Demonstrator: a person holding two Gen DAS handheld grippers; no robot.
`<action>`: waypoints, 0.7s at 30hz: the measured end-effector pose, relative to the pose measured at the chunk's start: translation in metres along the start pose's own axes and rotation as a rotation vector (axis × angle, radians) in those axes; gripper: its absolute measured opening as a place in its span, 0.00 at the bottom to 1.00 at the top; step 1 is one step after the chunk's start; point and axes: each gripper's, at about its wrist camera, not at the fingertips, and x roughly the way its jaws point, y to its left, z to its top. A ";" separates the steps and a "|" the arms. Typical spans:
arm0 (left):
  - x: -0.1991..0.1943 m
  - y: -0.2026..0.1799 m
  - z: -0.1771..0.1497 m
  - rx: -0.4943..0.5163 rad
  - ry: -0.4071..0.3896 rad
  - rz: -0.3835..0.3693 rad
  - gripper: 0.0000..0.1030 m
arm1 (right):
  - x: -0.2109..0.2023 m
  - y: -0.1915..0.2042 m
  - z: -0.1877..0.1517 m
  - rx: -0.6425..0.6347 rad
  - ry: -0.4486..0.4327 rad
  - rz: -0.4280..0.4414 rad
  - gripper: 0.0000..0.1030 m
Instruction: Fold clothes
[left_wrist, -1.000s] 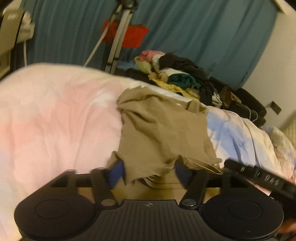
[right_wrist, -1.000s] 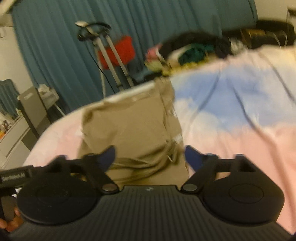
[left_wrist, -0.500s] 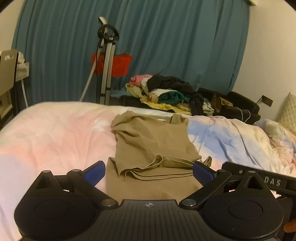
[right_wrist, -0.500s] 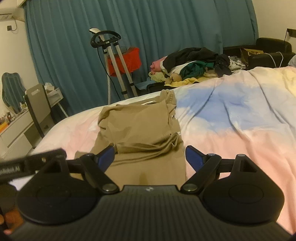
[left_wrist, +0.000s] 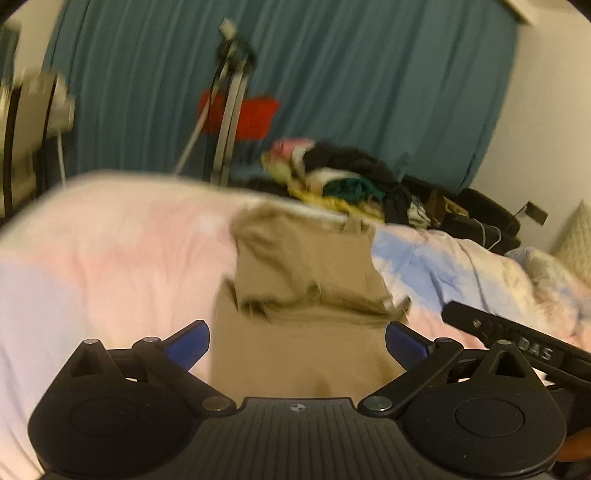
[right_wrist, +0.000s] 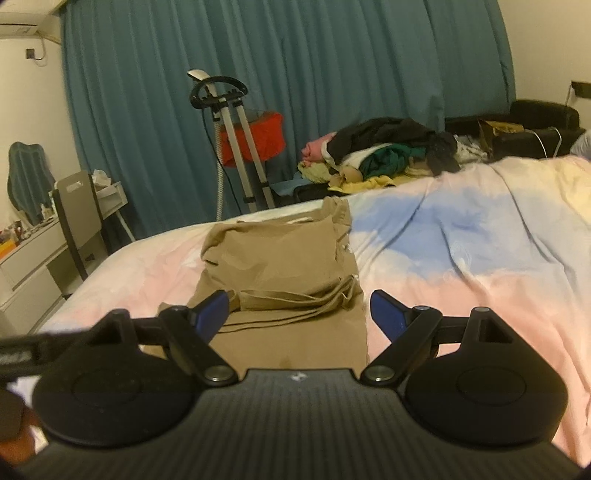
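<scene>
A khaki garment (left_wrist: 306, 280) (right_wrist: 284, 266) lies on the bed, its far half folded back over the near half in a bunched layer. My left gripper (left_wrist: 297, 345) hovers wide open just short of the garment's near end, nothing between its blue fingertips (left_wrist: 186, 347). My right gripper (right_wrist: 295, 314) is open too, its blue fingertips (right_wrist: 386, 310) standing either side of the garment's near part without pressing on it. The right gripper's black body (left_wrist: 517, 347) shows at the right of the left wrist view.
The bed's pink, blue and white duvet (right_wrist: 461, 251) spreads all around. A heap of mixed clothes (right_wrist: 384, 151) lies beyond the far edge. A garment steamer stand (right_wrist: 229, 147) with a red item stands by the teal curtain. Desk and drawers (right_wrist: 44, 258) at far left.
The left gripper let go of the khaki cloth and opened wide. Both grippers drew back toward me and rose a little. The folded layer now rests on the lower part.
</scene>
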 end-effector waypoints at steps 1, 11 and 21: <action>0.003 0.003 -0.004 -0.035 0.037 -0.030 0.99 | 0.002 -0.002 -0.001 0.009 0.007 -0.006 0.82; 0.047 0.028 -0.044 -0.312 0.361 -0.221 0.98 | 0.013 -0.015 -0.006 0.072 0.050 -0.068 0.82; 0.074 0.072 -0.057 -0.608 0.351 -0.203 0.84 | 0.017 -0.013 -0.010 0.070 0.065 -0.082 0.82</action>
